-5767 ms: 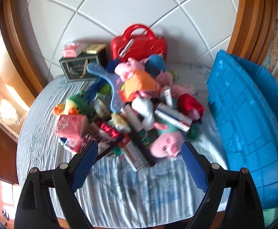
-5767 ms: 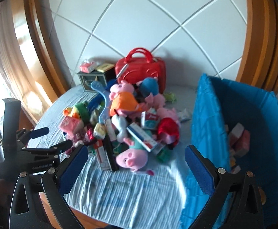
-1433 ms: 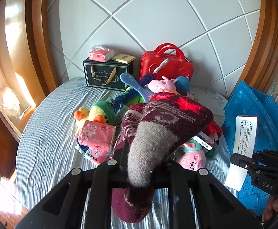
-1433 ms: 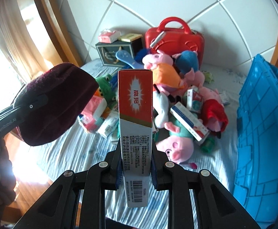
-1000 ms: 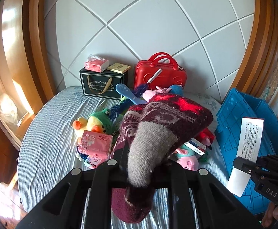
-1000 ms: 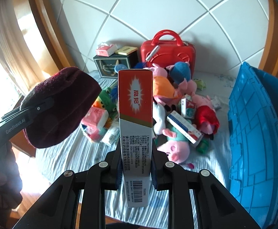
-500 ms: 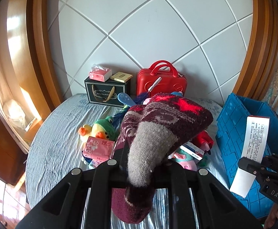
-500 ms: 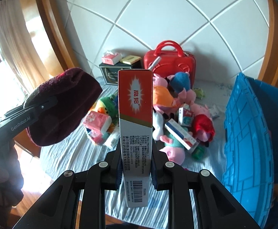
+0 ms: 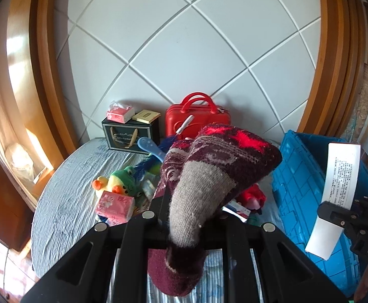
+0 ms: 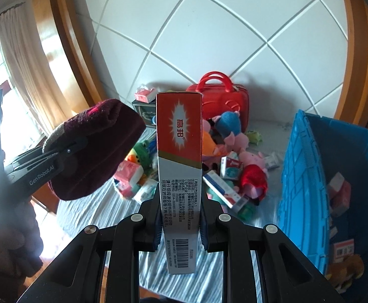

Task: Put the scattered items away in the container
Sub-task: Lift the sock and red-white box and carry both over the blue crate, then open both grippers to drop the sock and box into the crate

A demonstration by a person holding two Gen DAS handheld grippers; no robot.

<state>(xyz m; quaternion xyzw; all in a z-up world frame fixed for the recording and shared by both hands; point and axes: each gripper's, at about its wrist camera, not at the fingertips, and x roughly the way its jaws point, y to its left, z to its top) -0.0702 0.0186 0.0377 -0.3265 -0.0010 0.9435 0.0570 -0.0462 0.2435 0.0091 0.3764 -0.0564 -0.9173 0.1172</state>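
A white wall with diagonal grooves backs a round table (image 9: 65, 202) under a striped blue-grey cloth, with a heap of toys and boxes on it and a red case (image 9: 196, 123) at the far side. The blue crate (image 10: 307, 176) stands at the right edge of the table, open, with a few boxes already at its bottom.

The left gripper (image 9: 184, 229) is clamped on a maroon sock (image 9: 209, 171), which droops over and below its jaws. The right gripper (image 10: 178, 217) is closed on a tall red-and-white box (image 10: 178, 156), held upright near its lower end. Both are raised above the near side of the table, left of the crate.

The step in hand looks like carrying both to the crate. The box should clear the crate's near wall before release. The sock is limp, so it is best let go well over the opening or it may catch on the rim.

The sock hides much of the heap from the left wrist, and the box does the same from the right. The crate's near corner is cut off.
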